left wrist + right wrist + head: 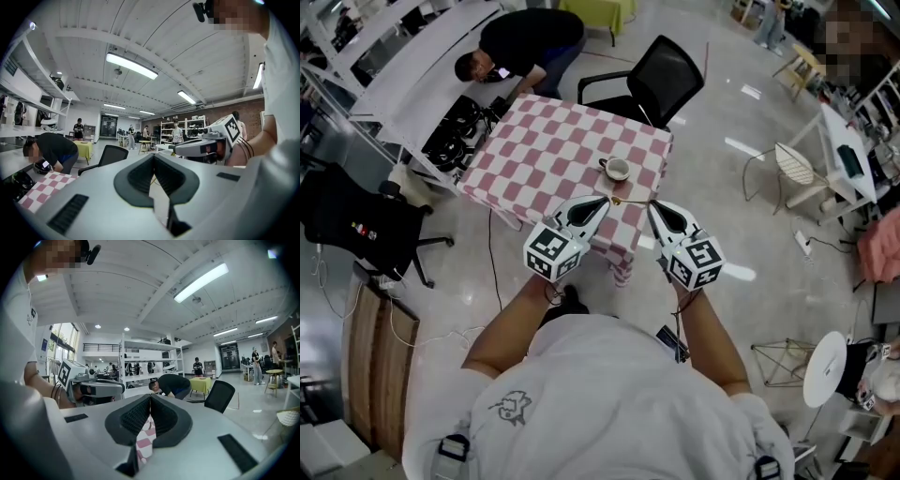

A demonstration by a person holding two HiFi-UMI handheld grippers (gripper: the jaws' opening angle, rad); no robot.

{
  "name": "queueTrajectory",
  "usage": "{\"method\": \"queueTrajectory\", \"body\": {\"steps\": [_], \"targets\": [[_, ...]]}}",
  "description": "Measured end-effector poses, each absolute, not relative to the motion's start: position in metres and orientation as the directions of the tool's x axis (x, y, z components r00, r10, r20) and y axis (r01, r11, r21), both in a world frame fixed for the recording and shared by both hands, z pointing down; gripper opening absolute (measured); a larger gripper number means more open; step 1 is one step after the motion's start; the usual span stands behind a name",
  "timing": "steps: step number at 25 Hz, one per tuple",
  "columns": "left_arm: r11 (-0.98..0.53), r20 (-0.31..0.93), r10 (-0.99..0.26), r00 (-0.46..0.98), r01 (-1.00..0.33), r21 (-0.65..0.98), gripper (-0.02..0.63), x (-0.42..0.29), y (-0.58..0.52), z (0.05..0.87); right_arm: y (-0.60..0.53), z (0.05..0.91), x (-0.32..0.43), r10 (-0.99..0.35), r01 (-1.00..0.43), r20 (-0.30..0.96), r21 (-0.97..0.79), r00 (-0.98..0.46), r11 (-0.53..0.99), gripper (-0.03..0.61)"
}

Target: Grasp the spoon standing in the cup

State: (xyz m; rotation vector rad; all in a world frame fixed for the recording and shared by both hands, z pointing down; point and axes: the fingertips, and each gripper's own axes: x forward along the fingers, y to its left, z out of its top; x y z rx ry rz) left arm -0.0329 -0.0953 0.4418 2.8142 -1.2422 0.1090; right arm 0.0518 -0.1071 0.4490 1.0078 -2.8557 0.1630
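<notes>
matt white plastic shells on my left gripper (602, 201) and right gripper (653, 206), ribbed black rubbery pads (136, 417), soft checked tablecloth (553, 150), glossy white cup (618, 170), shiny gold-ish metal spoon (628, 200), slick reflective floor (741, 112)

Pale glossy floor (741, 112), white ceiling (70, 51) hung with strip lights (131, 65) — a brick wall (243, 110) on one side, windows (63, 345) on another. A bench (544, 155) in pink-checked cloth stands mid-floor, a black office chair (661, 75) just beyond it, white shelving (145, 357) further off
</notes>
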Motion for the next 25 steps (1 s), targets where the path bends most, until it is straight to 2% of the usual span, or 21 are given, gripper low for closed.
{"method": "queueTrajectory", "body": {"steps": [10, 25], "targets": [[-0.628, 0.100, -0.769, 0.631, -0.776, 0.058, 0.014, -0.023, -0.046, 0.453, -0.053, 0.449, 0.084, -0.623, -0.633, 0.118, -0.083, -0.773, 0.770, 0.032], [-0.614, 0.086, -0.782, 0.618, -0.786, 0.065, 0.014, -0.019, -0.045, 0.451, -0.049, 0.442, 0.088, -0.620, -0.627, 0.098, -0.081, -0.779, 0.775, 0.032]]}}
